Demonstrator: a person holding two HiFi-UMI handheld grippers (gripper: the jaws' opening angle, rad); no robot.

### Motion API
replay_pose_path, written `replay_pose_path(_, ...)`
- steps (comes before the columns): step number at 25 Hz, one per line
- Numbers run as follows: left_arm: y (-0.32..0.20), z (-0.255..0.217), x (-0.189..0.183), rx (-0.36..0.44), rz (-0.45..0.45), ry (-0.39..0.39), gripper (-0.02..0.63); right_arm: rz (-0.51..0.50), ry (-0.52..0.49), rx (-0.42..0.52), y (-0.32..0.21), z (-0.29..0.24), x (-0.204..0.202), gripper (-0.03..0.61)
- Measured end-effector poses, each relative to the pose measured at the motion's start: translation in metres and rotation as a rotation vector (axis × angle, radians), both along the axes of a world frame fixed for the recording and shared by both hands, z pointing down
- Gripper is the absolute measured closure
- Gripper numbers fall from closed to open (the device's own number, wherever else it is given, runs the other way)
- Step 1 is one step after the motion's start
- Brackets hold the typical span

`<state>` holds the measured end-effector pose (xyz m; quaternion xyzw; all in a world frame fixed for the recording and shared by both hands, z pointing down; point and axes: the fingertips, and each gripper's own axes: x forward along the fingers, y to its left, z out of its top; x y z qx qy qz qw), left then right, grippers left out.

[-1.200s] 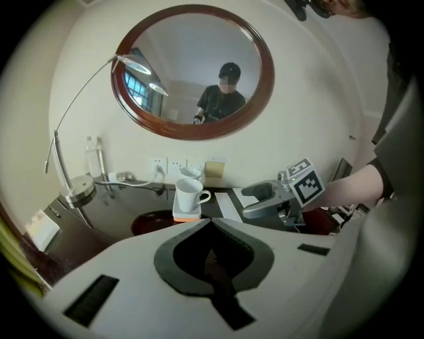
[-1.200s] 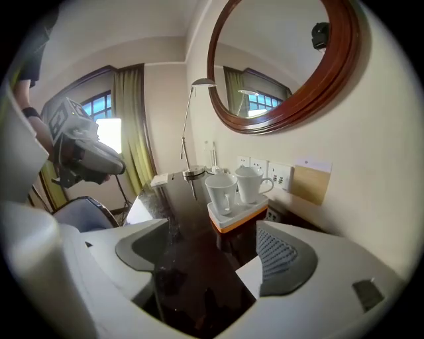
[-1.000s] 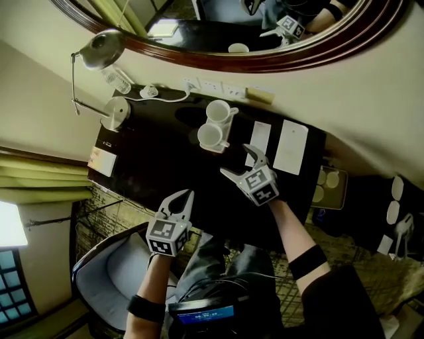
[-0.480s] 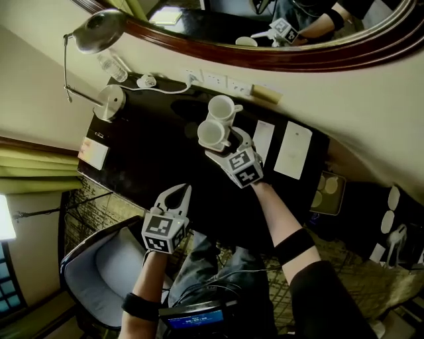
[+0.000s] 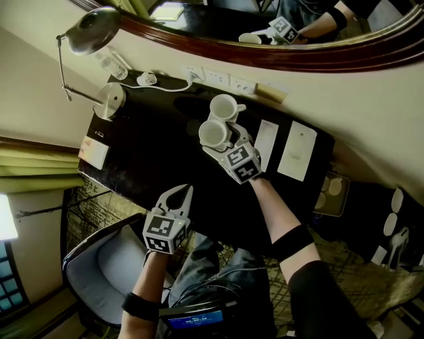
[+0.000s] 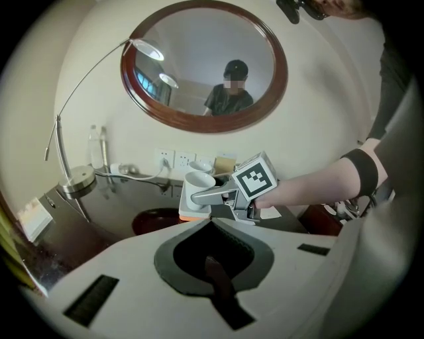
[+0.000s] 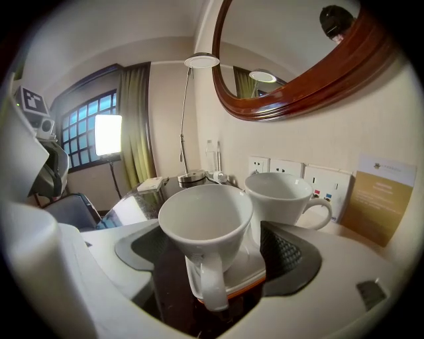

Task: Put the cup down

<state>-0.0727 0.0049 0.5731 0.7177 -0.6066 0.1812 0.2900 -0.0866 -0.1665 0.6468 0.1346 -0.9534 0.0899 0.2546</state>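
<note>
Where desk (image 5: 152, 152) meets wall (image 5: 371, 99) — mirror (image 5: 212, 20) | lamp (image 5: 89, 30) at corner | cups (image 5: 213, 134), seemingly on tray (image 7: 250, 269)

The left tool (image 5: 180, 194) and right tool (image 5: 224, 140) are white plastic, each bearing a cube (image 5: 165, 233) printed with black-and-white square markers. Dark grey textured pads (image 7: 291, 255) line the jaws. A black band (image 5: 289, 241) wraps each forearm, and the right sleeve (image 5: 328, 298) is black.

White cup (image 7: 205, 225) — upright on square tray (image 7: 248, 266)
</note>
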Motion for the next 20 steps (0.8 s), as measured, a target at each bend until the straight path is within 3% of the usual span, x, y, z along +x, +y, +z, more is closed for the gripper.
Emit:
replay_pose_path(7,-0.008,0.006,-0.007,-0.012,-0.019,-0.001,0.613,-0.045,0.001,0.019,0.001,0.003,-0.007,0.190)
replay_pose_path(20,-0.011,0.005,-0.007,-0.009,-0.004,-0.014,0.613,-0.056,-0.075,0.010,0.008,0.002,-0.011,0.195)
